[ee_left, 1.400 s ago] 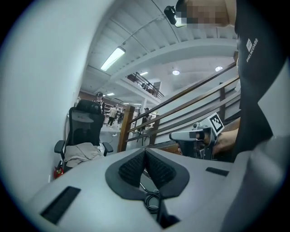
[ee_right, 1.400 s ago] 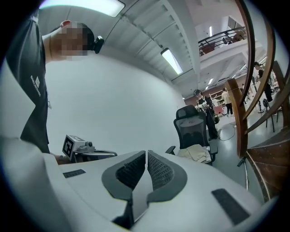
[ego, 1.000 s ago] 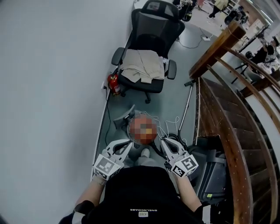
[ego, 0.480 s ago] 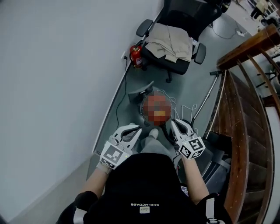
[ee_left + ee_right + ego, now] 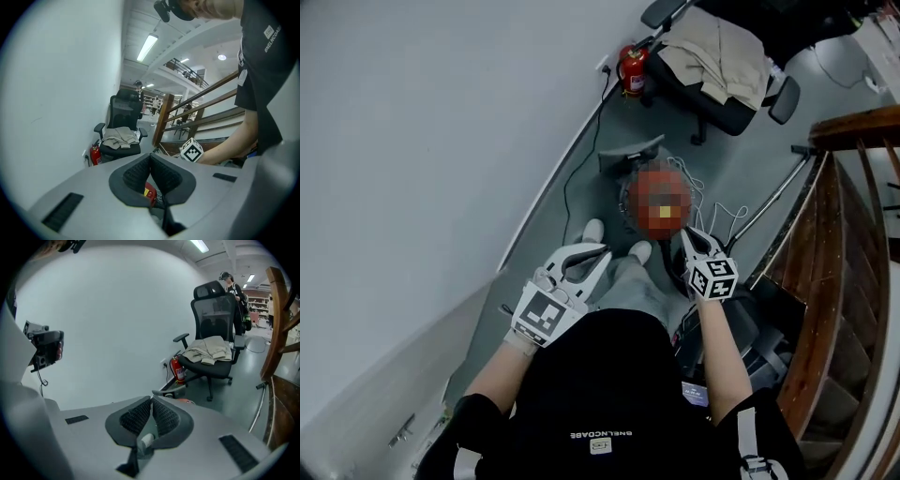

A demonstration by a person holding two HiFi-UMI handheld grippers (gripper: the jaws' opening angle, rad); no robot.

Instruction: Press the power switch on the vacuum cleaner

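Note:
The vacuum cleaner is a round red body on the grey floor just ahead of my feet, partly blurred, with white cord looped around it. Its metal wand leans toward the stairs. My left gripper hangs shut to the vacuum's near left, with nothing between its jaws. My right gripper is shut and empty too, close to the vacuum's near right side. In the left gripper view, the red body shows just beyond the closed left gripper. In the right gripper view, a red edge peeks past the right gripper.
A black office chair draped with beige cloth stands farther ahead, with a red fire extinguisher beside it at the white wall. A wooden stair railing runs along the right. A dark machine sits by my right leg. My shoes are near the vacuum.
The view has moved forward and tilted; the vacuum cleaner now lies closer to both grippers, and the chair has slid toward the top edge. Both grippers stayed shut.

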